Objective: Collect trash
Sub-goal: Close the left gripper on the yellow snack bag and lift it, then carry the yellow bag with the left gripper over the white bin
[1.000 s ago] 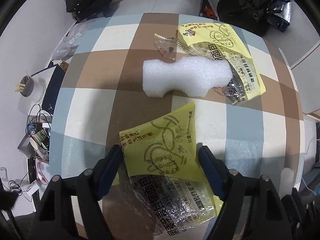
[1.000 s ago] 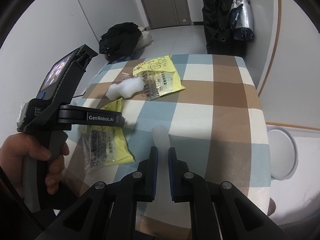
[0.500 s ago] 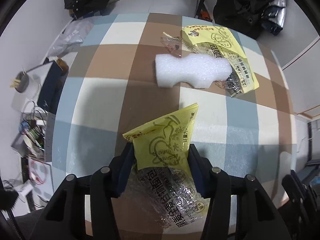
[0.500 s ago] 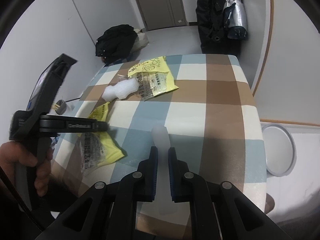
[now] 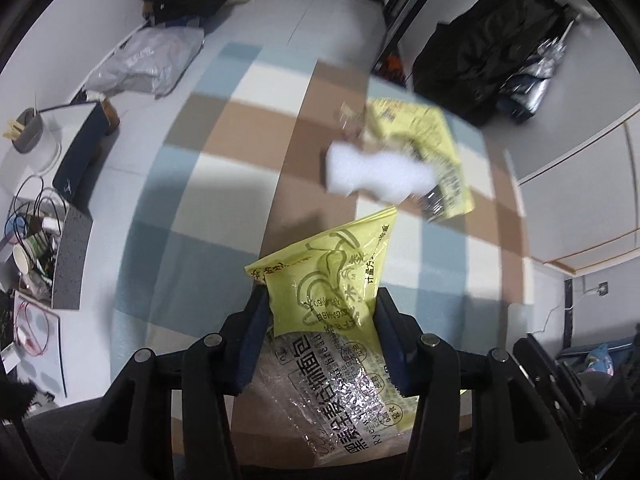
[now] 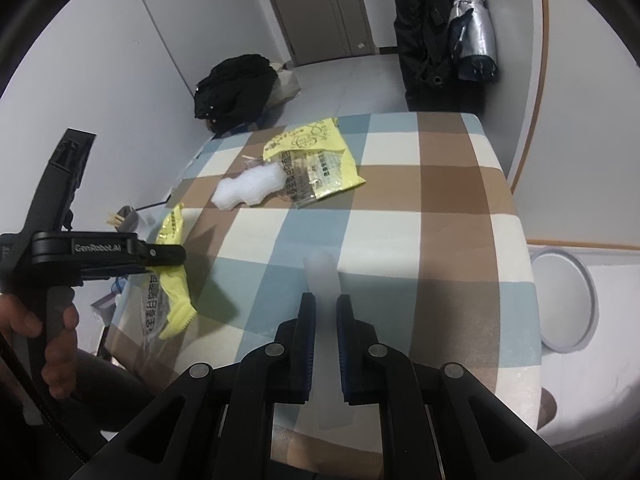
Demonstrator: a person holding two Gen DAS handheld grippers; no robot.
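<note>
My left gripper (image 5: 322,300) is shut on a yellow and clear snack wrapper (image 5: 332,276), which hangs lifted off the checked tablecloth (image 5: 208,208). In the right wrist view that gripper (image 6: 172,254) holds the same wrapper (image 6: 172,292) at the table's left edge. My right gripper (image 6: 325,304) is shut on a whitish translucent foam strip (image 6: 320,268) above the table's near side. Farther back lie a second yellow wrapper (image 6: 316,156), a white foam block (image 6: 248,188) resting against it, and a small clear wrapper (image 5: 348,114).
A round grey bin (image 6: 564,300) stands on the floor right of the table. Black clothing (image 6: 236,84) and a bag lie on the floor beyond the table. A low shelf with cables and cups (image 5: 36,240) stands left of the table. A hand (image 6: 60,340) grips the left handle.
The left jaws closed onto the near yellow wrapper and lifted it up off the cloth. The right gripper stayed in place with its foam strip.
</note>
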